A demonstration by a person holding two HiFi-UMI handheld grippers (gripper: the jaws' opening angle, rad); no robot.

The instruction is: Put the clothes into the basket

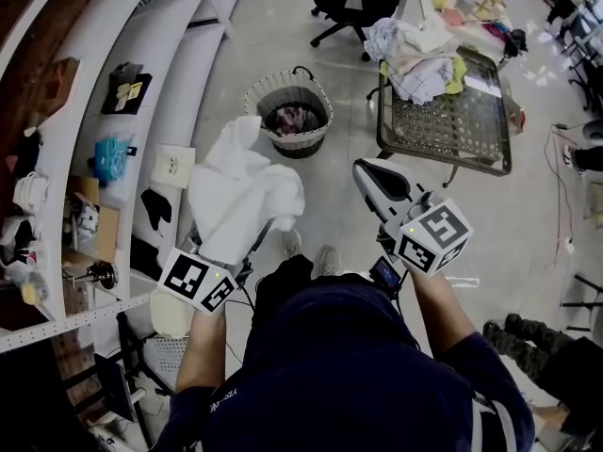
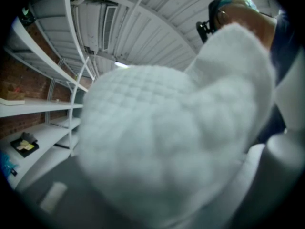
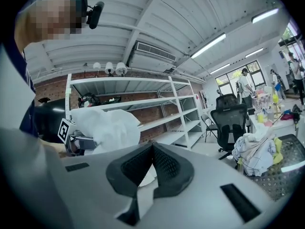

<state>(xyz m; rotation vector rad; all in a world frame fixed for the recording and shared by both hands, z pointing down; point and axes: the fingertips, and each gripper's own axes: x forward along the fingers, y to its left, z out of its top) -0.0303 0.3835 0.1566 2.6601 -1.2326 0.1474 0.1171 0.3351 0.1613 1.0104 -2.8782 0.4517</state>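
Two grippers occupy the lower frame of the head view; left gripper (image 1: 237, 264), lower left, pinches a white garment (image 1: 240, 191) draped over its jaws; right gripper (image 1: 373, 179), centre right, jaws pressed together, empty; basket (image 1: 259, 97) on the floor, upper centre, well apart from the garment; clothes pile (image 1: 415, 59) on a mesh table (image 1: 452, 125), upper right.

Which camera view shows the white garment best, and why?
The head view: the white garment appears whole there, its bunched outline clear. The left gripper view is filled by the garment, blurred and too close. The right gripper view shows only part of the garment, small, at the left.
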